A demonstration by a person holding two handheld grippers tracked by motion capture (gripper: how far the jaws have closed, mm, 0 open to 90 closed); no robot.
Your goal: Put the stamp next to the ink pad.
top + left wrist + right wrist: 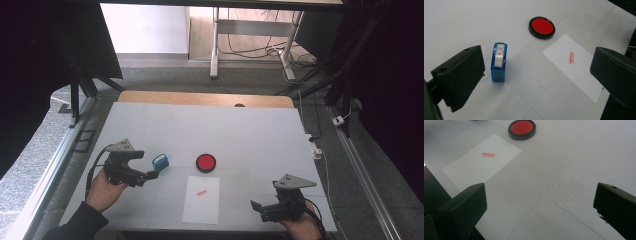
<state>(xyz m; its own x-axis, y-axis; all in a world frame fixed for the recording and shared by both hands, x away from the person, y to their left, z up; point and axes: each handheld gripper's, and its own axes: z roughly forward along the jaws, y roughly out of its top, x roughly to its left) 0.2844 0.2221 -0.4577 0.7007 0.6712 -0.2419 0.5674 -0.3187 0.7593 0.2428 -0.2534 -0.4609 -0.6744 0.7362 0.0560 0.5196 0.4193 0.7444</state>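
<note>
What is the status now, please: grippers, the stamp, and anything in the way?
Left gripper open, beside blue stamp, not touching. Right gripper open, holding nothing. Stamp stands on table; paper carries a red print. Red ink pad apart; nothing blocks.

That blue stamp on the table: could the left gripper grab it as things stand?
Probably yes. The blue stamp stands free on the table, just ahead of the left gripper, whose jaws stand wide open with nothing between them and the stamp.
</note>
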